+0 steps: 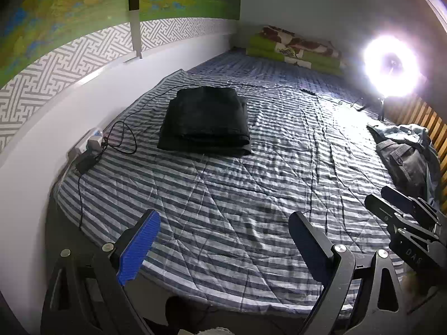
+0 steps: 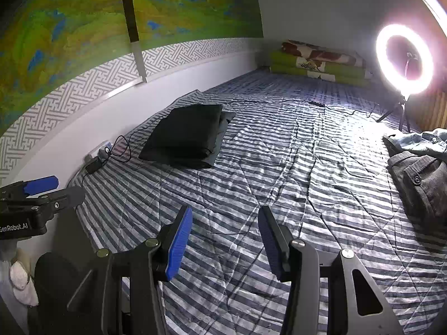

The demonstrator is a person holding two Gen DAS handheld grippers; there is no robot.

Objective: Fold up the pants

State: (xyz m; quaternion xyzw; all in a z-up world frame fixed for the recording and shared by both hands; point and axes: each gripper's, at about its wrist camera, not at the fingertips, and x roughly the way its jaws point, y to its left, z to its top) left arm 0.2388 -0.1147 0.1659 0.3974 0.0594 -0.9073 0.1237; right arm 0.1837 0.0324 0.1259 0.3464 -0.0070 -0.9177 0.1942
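Reading left to right: "GenRobot.AI" is printed on the left gripper (image 2: 56,188) body, legible in the right wrist view only. Power adapter (image 1: 85,162) with cable sits at the wall edge of the bed (image 1: 223,201). Folded black pants (image 1: 205,121) lie on the striped quilt, well apart from both grippers. Right gripper (image 2: 225,240) hovers over bare quilt. Both jaws released, empty. Ring light (image 2: 404,59) far right; unfolded grey garments (image 2: 419,178) beneath it.
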